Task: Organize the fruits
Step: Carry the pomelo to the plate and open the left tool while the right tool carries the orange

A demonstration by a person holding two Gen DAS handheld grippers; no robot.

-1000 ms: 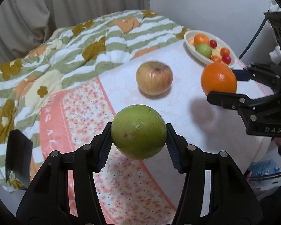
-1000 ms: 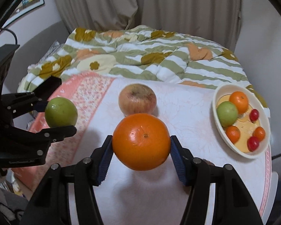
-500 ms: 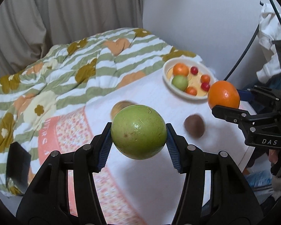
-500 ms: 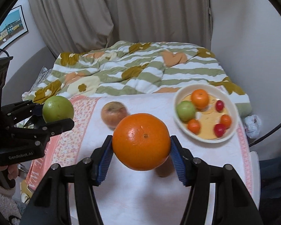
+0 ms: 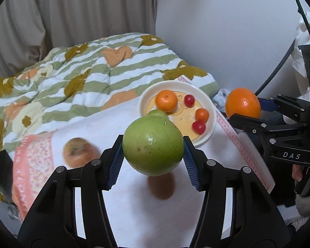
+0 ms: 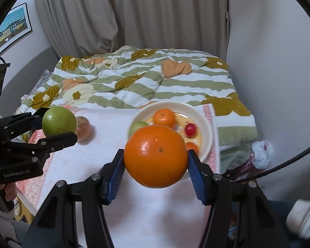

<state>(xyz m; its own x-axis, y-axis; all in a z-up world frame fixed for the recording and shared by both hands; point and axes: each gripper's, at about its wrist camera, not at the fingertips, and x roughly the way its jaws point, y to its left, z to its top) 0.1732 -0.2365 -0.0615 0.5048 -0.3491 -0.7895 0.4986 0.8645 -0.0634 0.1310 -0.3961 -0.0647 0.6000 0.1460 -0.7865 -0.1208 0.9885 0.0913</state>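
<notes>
I'm working in a home bedroom: a flowered, green-striped quilt is lying rumpled on a bed, beige curtains are hanging behind it, and a framed picture is hanging on the wall.

Beige curtains; pale walls; floral striped quilt

Green fruit; orange fruit; cream plate; quilt green-white striped, olive flowers.
</notes>
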